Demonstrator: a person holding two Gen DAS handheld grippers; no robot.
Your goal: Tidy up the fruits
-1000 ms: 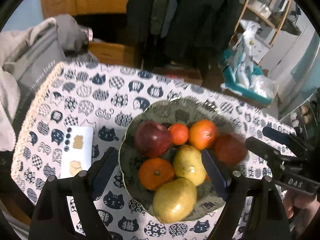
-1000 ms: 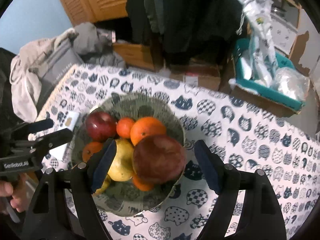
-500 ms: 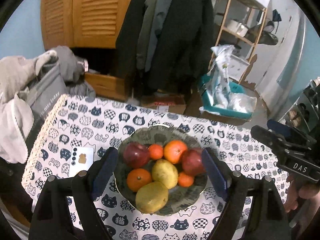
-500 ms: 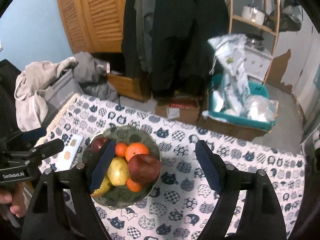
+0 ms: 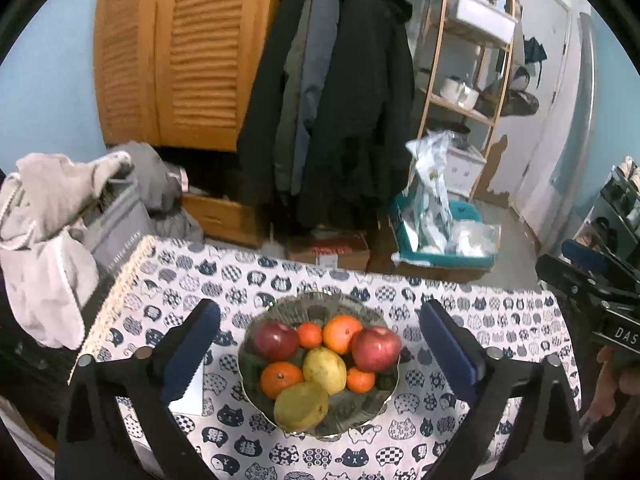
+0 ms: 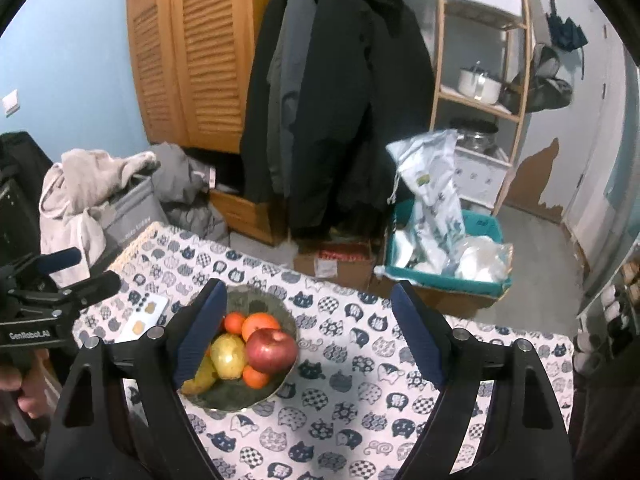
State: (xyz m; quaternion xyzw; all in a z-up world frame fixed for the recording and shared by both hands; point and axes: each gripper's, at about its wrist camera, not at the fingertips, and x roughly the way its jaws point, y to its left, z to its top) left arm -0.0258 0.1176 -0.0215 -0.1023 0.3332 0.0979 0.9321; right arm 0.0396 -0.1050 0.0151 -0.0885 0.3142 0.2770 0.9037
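Left gripper (image 5: 320, 344): jaws spread wide, holding nothing; the bowl (image 5: 376, 410) of fruit sits between its fingers, below
Right gripper (image 6: 308, 334): parted, empty; bowl by its left finger
Red apple (image 5: 376, 348): likely firm, smooth, roundish, bruisable; best pinched across its widest middle

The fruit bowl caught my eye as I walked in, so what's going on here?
A person holds a two-finger tool in each hand above a table with a cat-print cloth. The left tool and right tool are both open and hold nothing. The bowl contains two red apples, two pears and four oranges. A white card lies beside it.
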